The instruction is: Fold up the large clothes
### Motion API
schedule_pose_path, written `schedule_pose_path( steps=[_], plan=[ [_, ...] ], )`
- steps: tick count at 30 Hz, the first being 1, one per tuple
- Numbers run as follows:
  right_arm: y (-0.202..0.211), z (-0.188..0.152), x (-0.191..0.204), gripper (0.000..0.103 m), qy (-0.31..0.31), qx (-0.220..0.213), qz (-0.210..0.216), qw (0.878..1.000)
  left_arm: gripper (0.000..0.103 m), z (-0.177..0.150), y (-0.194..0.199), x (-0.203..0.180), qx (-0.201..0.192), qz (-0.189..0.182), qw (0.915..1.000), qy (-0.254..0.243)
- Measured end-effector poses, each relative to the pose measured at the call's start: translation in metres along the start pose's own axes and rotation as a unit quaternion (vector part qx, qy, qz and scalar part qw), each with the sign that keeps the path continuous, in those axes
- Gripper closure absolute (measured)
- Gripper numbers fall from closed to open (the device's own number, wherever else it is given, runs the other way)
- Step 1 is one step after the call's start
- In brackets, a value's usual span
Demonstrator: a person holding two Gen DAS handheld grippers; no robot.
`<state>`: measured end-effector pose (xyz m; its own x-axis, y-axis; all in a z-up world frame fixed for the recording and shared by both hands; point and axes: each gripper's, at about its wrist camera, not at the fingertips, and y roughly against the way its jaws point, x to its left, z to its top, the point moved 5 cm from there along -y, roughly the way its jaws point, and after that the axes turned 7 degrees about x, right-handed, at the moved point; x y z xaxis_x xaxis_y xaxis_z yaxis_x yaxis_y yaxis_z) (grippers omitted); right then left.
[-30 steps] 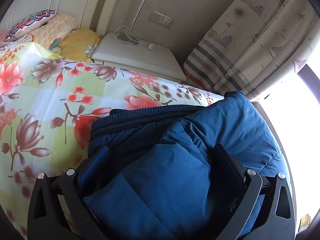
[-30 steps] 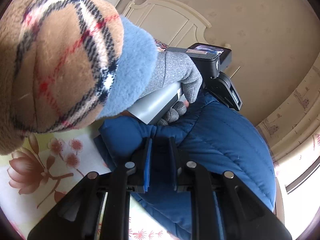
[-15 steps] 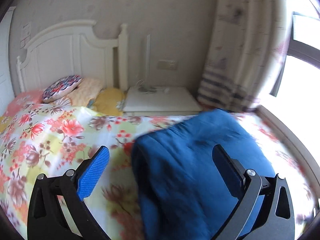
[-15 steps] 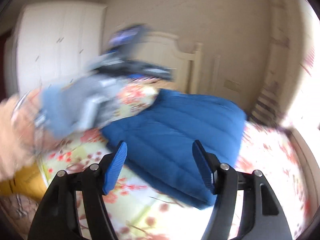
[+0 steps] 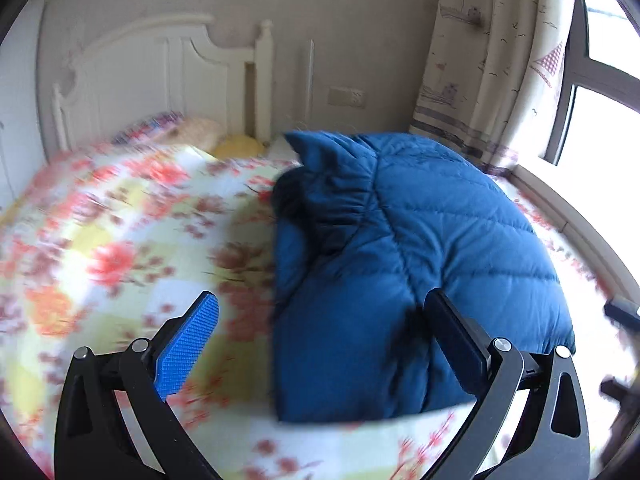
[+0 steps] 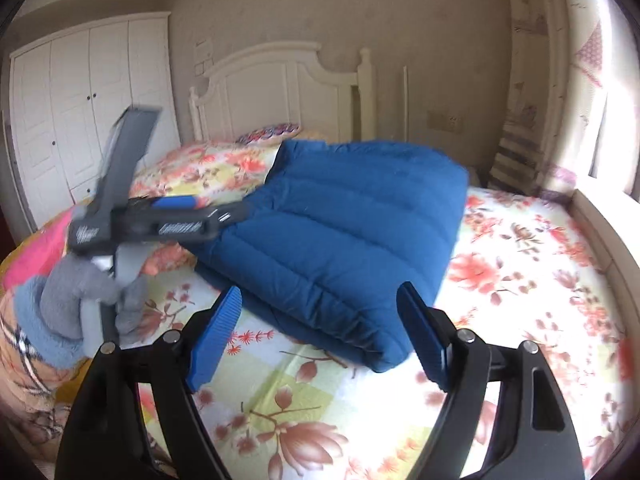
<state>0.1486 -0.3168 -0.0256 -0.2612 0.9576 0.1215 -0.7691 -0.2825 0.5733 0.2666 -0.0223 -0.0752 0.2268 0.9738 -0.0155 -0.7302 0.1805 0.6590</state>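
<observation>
Jacket (image 6: 352,240) folded on bed, beyond right fingers (image 6: 216,336), opening, empty; left fingers (image 5: 188,344) spread, empty

Blue quilted jacket (image 6: 344,236) lies folded flat on the bed.

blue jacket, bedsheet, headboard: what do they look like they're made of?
Blue jacket: quilted, padded synthetic shell, probably nylon or polyester; puffy stitched channels, slight sheen, elastic gathered hem.
Bedsheet: matte woven fabric, likely cotton or a blend; printed flowers, soft creases.
Headboard: white-painted wood or board, semi-gloss; moulded panels, turned post.
</observation>
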Motion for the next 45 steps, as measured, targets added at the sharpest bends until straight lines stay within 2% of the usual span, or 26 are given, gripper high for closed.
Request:
schedule_pose_path(
  steps=[4, 7, 10, 14, 16, 19, 30, 45],
  plan=[
    [0.038, 0.015, -0.006, 0.01, -0.049, -0.039, -0.029, 0.998, 0.004, -0.009, 0.039, 0.008, -0.021, 0.038, 0.999, 0.01],
    [0.059, 0.026, -0.002, 0.003, -0.052, -0.064, -0.054, 0.995, 0.004, -0.009, 0.073, 0.015, -0.048, 0.057, 0.9969, 0.026],
    [0.08, 0.034, 0.01, 0.003, -0.044, -0.079, -0.078, 0.993, 0.004, -0.006, 0.105, 0.015, -0.073, 0.087, 0.9933, 0.024],
    [0.098, 0.043, 0.019, 0.003, -0.039, -0.087, -0.094, 0.991, 0.004, -0.008, 0.14, 0.007, -0.102, 0.135, 0.9857, -0.003],
    [0.102, 0.044, 0.024, 0.003, -0.039, -0.089, -0.098, 0.99, 0.004, -0.01, 0.151, 0.002, -0.112, 0.146, 0.9828, -0.014],
    [0.102, 0.046, 0.027, 0.003, -0.036, -0.085, -0.106, 0.99, 0.004, -0.012, 0.161, -0.002, -0.115, 0.116, 0.9864, -0.012],
    [0.073, 0.034, 0.026, 0.003, -0.024, -0.033, -0.112, 0.993, 0.004, -0.022, 0.151, -0.016, -0.092, 0.101, 0.9905, -0.012],
    [0.077, 0.034, 0.029, 0.003, -0.022, -0.037, -0.114, 0.993, 0.004, -0.025, 0.153, -0.025, -0.089, 0.093, 0.9915, -0.015]
  ],
)
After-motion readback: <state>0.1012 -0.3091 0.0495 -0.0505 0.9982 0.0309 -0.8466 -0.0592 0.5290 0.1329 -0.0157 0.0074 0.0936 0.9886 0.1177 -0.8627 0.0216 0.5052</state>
